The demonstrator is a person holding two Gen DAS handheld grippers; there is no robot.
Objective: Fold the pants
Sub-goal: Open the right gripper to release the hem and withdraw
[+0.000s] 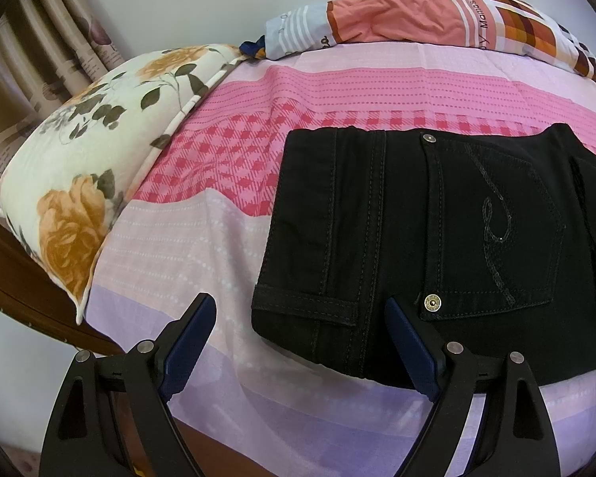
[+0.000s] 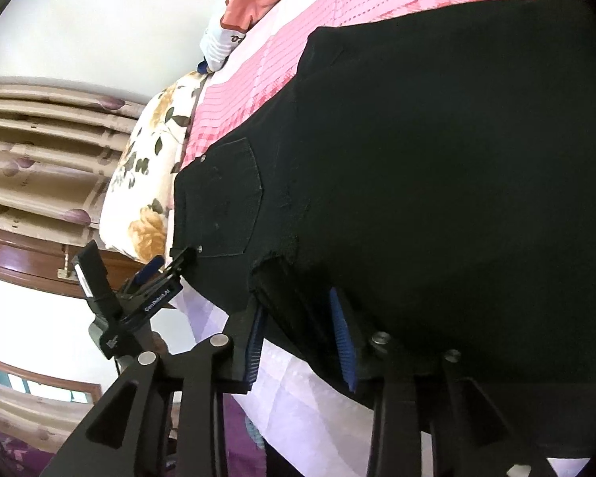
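Just ahead of my left gripper (image 1: 298, 320), the folded black pants (image 1: 437, 238) lie flat on the pink and lilac bedsheet (image 1: 218, 246), its jaws spread wide with one finger over the near hem. My right gripper (image 2: 298, 314) has its jaws parted, the pants' edge between the blue pads (image 2: 343, 342); I cannot tell whether they press.

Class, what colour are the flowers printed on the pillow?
Orange-gold flowers with dark leaves on a cream pillow, clearest in the left wrist view.

Floral pillow (image 1: 71, 183); pink bedsheet (image 1: 218, 238); curtain (image 2: 39, 151)
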